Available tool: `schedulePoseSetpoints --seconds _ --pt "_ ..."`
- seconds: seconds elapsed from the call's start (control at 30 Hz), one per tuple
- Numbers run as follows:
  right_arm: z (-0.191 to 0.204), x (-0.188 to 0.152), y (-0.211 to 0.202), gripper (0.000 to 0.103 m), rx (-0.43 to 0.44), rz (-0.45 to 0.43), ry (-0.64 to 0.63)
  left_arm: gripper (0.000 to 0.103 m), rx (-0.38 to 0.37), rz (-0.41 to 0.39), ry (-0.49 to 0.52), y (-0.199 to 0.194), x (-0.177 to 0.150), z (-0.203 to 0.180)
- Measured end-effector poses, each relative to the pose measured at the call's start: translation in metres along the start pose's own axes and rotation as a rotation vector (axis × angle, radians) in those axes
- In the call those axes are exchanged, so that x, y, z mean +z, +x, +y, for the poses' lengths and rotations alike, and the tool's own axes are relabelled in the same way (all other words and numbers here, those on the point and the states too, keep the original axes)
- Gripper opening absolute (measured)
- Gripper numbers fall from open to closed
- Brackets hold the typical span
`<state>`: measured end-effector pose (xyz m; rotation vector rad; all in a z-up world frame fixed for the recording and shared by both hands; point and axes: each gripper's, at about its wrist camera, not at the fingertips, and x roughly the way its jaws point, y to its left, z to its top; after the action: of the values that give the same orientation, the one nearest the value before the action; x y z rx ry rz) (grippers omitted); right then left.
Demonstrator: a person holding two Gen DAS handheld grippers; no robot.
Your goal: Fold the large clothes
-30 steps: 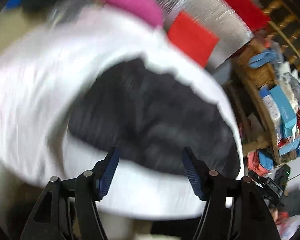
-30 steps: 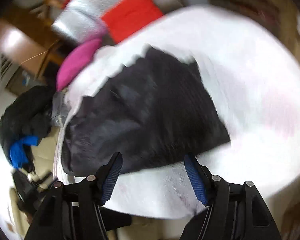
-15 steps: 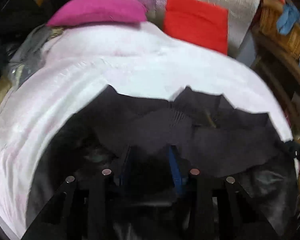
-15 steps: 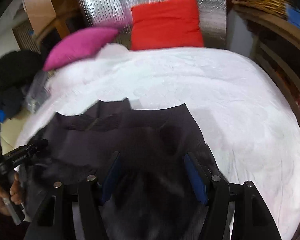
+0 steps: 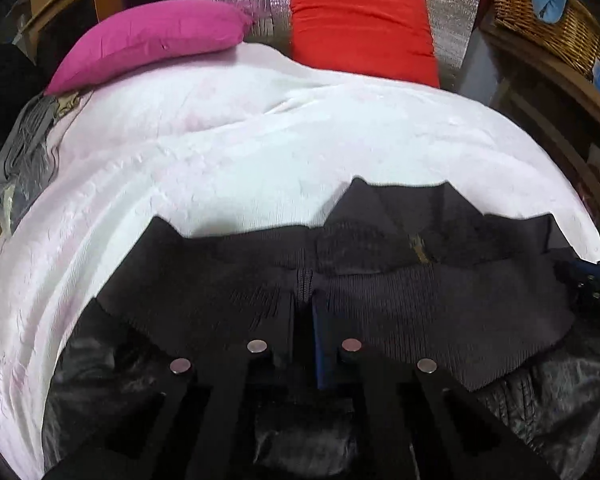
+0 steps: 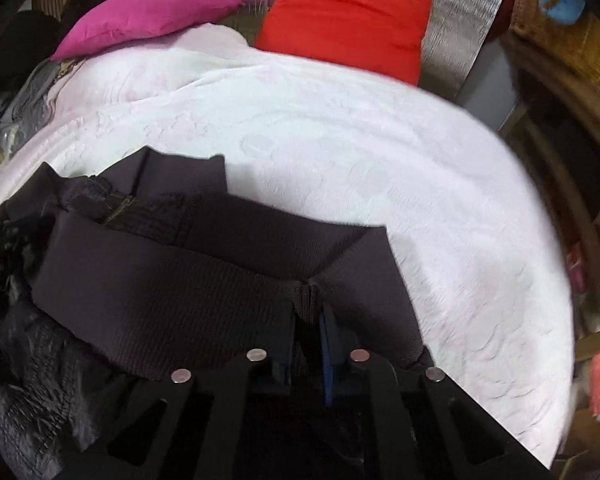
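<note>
The dark garment (image 5: 400, 300) lies on the white bed (image 5: 260, 140), its long axis running 9 to 3 o'clock. The left claw (image 5: 306, 292) and right claw (image 6: 310, 300) each pinch its ribbed edge. Only the left view shows the other claw, at 3 o'clock.

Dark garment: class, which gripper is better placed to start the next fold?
Neither alone. The left gripper and right gripper are each shut on the dark garment's ribbed edge, so both should probably lift together.

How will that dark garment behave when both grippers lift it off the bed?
The dark garment will probably sag between the left gripper and right gripper, since it already creases. Its ribbed band likely grips well; the shiny lining may slide.
</note>
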<state>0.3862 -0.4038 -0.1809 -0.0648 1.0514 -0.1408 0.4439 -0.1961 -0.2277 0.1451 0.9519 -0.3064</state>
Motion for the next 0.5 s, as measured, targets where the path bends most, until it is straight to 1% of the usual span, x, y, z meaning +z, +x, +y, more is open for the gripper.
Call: schedulePoseSetpoints --seconds 0.1,0.2,0.27,0.33,0.4,0.47,0.5 --pt "-0.015 0.005 -0.004 0.009 -0.022 -0.050 0.059 0.008 0.004 -0.031 -0.023 0.003 0.006 0.003" --pt "-0.032 0.010 0.000 0.009 -0.019 -0.073 0.138 0.008 0.013 -0.054 -0.054 0.010 0.012 0.005" --pt "-0.039 0.009 0.008 0.009 -0.023 -0.072 0.176 0.008 0.030 -0.069 -0.056 0.014 0.016 0.003" --pt "-0.042 0.007 0.022 0.009 -0.036 -0.047 0.196 0.008 0.057 -0.070 -0.053 0.021 0.017 -0.001" --pt "-0.045 0.003 0.037 0.009 -0.019 0.000 0.225 0.009 0.074 -0.068 -0.043 0.022 0.016 -0.004" --pt "-0.054 0.000 0.035 0.012 0.030 -0.005 0.272 0.012 0.077 -0.068 -0.048 0.016 0.016 -0.003" --pt "-0.059 -0.001 0.032 0.013 0.066 -0.007 0.304 0.014 0.063 -0.061 -0.053 0.012 0.015 -0.001"
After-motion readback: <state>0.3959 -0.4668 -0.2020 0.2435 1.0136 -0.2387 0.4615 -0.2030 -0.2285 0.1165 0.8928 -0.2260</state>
